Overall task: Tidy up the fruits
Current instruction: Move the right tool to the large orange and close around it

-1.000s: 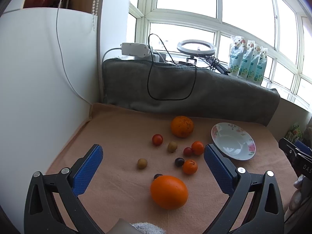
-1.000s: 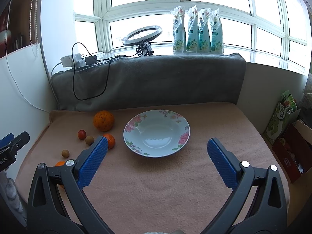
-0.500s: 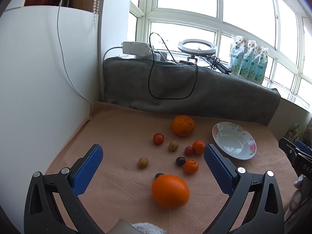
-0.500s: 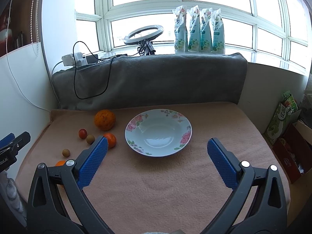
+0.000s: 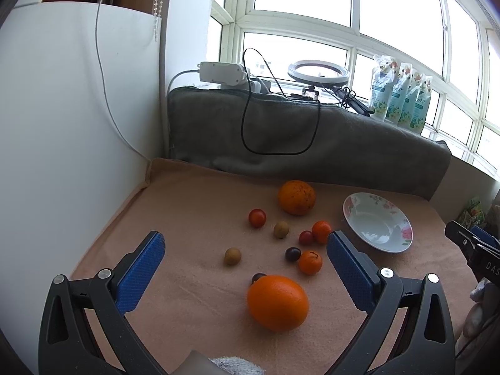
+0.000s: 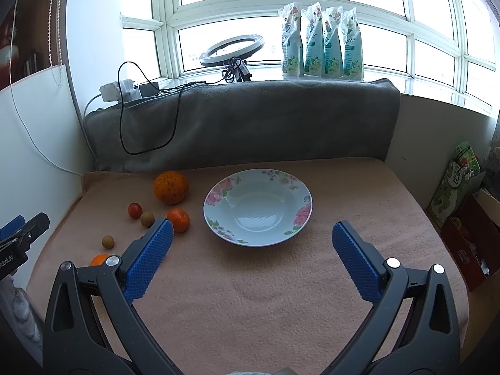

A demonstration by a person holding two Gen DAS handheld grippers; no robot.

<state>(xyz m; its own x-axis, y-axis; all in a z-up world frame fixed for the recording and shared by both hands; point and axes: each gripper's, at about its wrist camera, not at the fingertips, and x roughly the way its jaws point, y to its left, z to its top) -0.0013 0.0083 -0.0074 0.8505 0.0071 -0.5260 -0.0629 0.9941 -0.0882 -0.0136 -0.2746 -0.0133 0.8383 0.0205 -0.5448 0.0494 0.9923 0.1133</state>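
A large smooth orange (image 5: 277, 302) lies nearest my left gripper (image 5: 245, 251), which is open and holds nothing. Beyond it lie a speckled orange (image 5: 296, 197), two small mandarins (image 5: 310, 262), red cherry tomatoes (image 5: 257, 217), dark grapes (image 5: 292, 253) and tan longans (image 5: 232, 256). An empty flowered plate (image 5: 376, 230) sits to their right. In the right wrist view that plate (image 6: 258, 207) lies just ahead of my open, empty right gripper (image 6: 251, 243); the speckled orange (image 6: 171, 187) and a mandarin (image 6: 178, 219) lie left of it.
A peach cloth (image 6: 250, 281) covers the table. A grey blanket (image 6: 243, 122) with a looped black cable backs it; a ring light (image 6: 232, 50) and pouches (image 6: 322, 40) stand on the sill. A white panel (image 5: 72, 125) bounds the left; cartons (image 6: 456, 184) sit past the right edge.
Both views have shifted very slightly, with the fruit and the plate drifting a little right and up in frame. Both grippers stay open and nothing on the table has moved.
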